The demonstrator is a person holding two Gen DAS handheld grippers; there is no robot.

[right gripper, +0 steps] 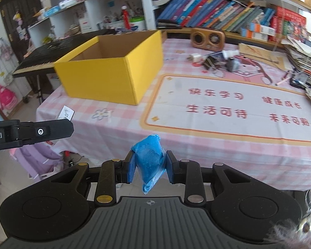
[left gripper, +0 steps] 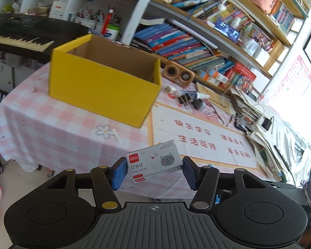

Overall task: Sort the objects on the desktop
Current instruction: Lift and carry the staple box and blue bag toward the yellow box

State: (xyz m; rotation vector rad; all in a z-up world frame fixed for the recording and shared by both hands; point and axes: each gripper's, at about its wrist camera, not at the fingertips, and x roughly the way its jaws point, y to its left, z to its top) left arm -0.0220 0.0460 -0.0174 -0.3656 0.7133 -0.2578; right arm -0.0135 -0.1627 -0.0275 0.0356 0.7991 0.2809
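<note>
A rigid cardboard staple box is pinched by the left tongs; a soft, crinkled blue pouch by the right tongs, short of the counter edge.

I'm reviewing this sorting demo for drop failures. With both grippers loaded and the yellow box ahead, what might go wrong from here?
1. The staple box sits tilted between the left gripper pads, held only at its ends; it may twist out.
2. The blue pouch in the right gripper looks soft, with its tail hanging below the pads, so it might slip.
3. Either gripper may clip the yellow box wall on release.
</note>
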